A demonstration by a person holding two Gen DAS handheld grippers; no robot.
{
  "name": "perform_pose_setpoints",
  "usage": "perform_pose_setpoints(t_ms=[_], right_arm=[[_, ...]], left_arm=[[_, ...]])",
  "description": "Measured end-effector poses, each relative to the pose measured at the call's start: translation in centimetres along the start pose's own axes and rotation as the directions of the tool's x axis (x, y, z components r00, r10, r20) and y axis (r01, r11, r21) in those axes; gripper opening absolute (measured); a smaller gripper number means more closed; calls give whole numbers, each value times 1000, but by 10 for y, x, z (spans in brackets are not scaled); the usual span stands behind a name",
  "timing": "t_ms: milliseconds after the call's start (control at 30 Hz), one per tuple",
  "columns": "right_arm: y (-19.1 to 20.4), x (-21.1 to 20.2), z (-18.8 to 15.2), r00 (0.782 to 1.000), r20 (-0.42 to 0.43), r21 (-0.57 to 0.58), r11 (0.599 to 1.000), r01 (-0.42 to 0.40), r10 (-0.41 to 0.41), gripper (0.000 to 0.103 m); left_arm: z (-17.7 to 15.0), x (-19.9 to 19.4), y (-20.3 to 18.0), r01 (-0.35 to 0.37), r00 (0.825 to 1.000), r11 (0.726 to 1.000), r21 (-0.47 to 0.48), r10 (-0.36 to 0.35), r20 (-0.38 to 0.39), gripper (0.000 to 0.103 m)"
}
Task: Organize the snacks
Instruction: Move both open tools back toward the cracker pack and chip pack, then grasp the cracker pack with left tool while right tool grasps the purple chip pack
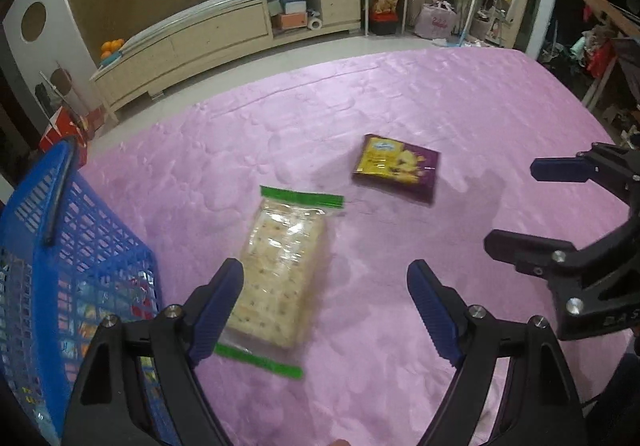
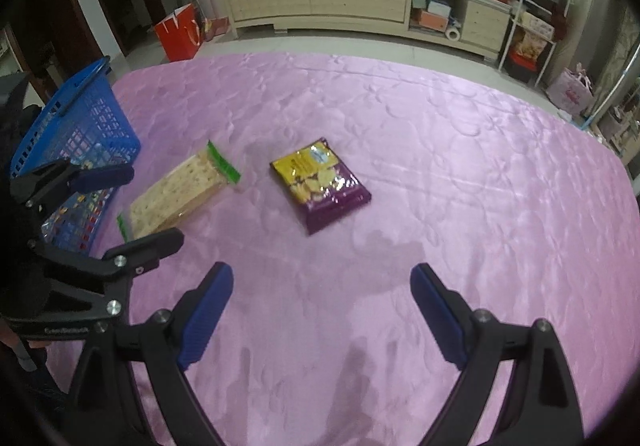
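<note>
Between the left gripper's (image 1: 325, 300) spread fingers, cracker pack (image 1: 278, 276), untouched.

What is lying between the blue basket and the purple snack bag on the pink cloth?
The clear cracker pack with green ends lies between the blue basket and the purple snack bag; both wrist views show it.

There were two snack packs: one clear green-edged cracker pack (image 1: 280, 270), one purple-and-yellow foil snack bag (image 2: 320, 185); one blue plastic lattice basket (image 1: 80, 246).
</note>
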State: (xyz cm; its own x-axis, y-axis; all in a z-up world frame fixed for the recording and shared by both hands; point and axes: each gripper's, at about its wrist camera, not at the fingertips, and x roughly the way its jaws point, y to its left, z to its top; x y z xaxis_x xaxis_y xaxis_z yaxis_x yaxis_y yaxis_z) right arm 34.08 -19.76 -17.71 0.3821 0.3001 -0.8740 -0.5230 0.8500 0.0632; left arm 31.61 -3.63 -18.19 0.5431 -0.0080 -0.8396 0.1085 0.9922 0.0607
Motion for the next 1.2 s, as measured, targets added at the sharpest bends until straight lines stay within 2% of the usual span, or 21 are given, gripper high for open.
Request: perform_pose_setpoints(t_ms=[267,333,400,500,667,800,933,1000,1200], right_arm=[[-7,14,-3,999,3,2,999,-44,44,93],[-10,13,-7,999,12,-1,999,-53,53,93],[-13,12,-10,998,19,-4,998,-58,58,93],[-19,10,-12,997,28,2,998,-69,69,93],[-31,11,-8,997,23,27,997,-71,70,93],[-33,13,-7,997,14,30,997,-77,77,93],[-28,13,-3,994,14,5,994,-112,112,93],[-24,13,-2,992,12,-15,992,-129,129,93],[-17,22,12,994,15,-84,991,-106,108,93]], left_arm=[[0,33,12,-26,998,999,-29,24,-54,82],[-4,38,17,-56,997,997,-52,54,-52,82],[-6,43,24,-51,997,996,-79,46,-66,82],[-7,49,33,-5,996,990,-137,-6,-84,82],[-9,47,30,-16,996,988,-151,3,-84,82],[-8,42,30,-23,996,983,-181,6,-91,59],[-11,36,32,10,996,978,-209,-29,-90,58],[-12,32,29,6,997,979,-206,-22,-80,58],[-8,15,24,-7,1000,975,-224,4,-13,58]])
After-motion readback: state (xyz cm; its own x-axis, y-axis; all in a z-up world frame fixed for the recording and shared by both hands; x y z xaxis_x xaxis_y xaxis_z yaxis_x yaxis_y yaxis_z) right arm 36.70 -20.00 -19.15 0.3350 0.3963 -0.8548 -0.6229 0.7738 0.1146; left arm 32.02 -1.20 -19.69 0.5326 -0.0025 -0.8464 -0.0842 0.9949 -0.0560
